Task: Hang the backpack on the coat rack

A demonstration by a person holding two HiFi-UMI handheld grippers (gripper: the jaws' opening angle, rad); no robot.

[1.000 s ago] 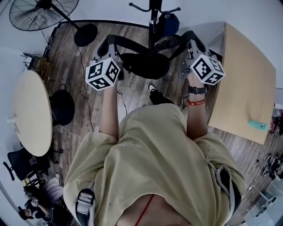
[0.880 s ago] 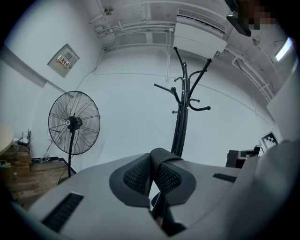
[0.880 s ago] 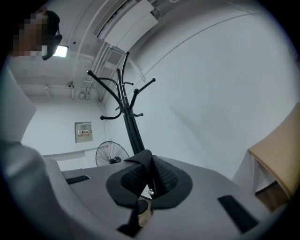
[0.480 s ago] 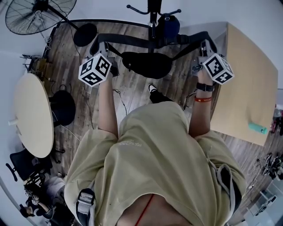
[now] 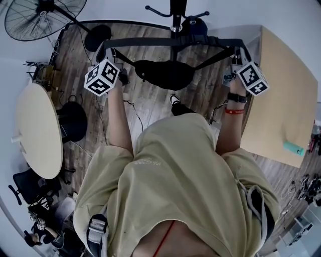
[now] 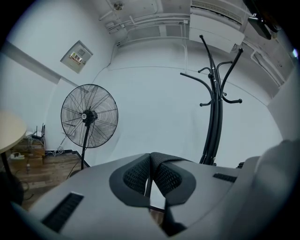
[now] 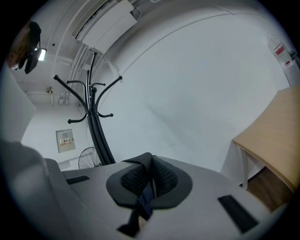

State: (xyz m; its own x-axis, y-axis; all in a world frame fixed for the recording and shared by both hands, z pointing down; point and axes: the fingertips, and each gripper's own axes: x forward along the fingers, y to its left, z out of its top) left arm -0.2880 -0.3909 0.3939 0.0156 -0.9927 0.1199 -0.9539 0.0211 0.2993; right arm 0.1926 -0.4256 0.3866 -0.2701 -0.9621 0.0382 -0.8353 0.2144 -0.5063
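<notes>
A black backpack (image 5: 165, 74) hangs from its black strap (image 5: 170, 42), which runs taut and level between my two grippers. My left gripper (image 5: 104, 48) is shut on the strap's left end, and my right gripper (image 5: 239, 48) is shut on its right end. The black coat rack (image 5: 176, 15) stands straight ahead, just beyond the strap's middle. In the left gripper view the closed pads (image 6: 136, 176) pinch a thin strap (image 6: 169, 226), with the coat rack (image 6: 213, 117) to the right. In the right gripper view the pads (image 7: 164, 177) clamp the strap (image 7: 144, 199), and the coat rack (image 7: 96, 126) is at left.
A standing fan (image 5: 42, 15) and its round base (image 5: 98, 37) are at the far left. A round table (image 5: 35, 130) lies to the left, with a black stool (image 5: 70, 120) beside it. A wooden table (image 5: 281, 95) is on the right. A dark blue item (image 5: 193, 25) sits behind the rack.
Both grippers have moved apart and forward toward the coat rack. The strap, slack and arched a second ago, is now stretched straight, with the backpack lifted along under it.
</notes>
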